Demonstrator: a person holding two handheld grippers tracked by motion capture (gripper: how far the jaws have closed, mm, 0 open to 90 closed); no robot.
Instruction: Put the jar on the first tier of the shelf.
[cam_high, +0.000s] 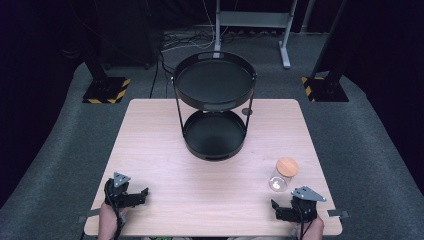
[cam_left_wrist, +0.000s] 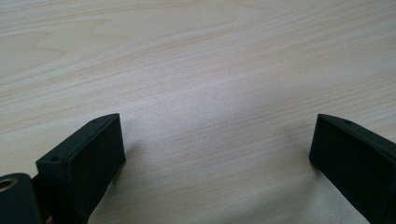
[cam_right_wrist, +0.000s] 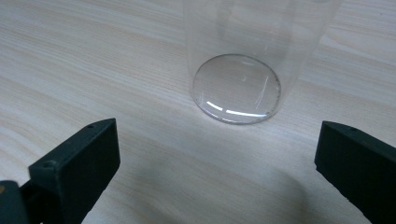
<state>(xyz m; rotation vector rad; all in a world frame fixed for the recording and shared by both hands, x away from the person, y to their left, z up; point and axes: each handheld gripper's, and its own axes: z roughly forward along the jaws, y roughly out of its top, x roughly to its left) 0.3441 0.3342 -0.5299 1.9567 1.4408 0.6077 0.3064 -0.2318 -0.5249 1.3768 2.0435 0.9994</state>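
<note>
Two grippers, left (cam_high: 145, 191) and right (cam_high: 274, 204), rest wide open on the table (cam_high: 165, 145); a lidded jar (cam_high: 284, 175) stands just beyond the right one.

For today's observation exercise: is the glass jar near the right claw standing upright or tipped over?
Upright. The glass jar stands on its round base on the table, cork lid on top; the right claw is open just short of it.

Pale wooden desk (cam_high: 150, 145): black two-tier tray stand (cam_high: 214, 115) at twelve o'clock, cork-lidded glass jar (cam_high: 283, 175) standing at four o'clock.
</note>
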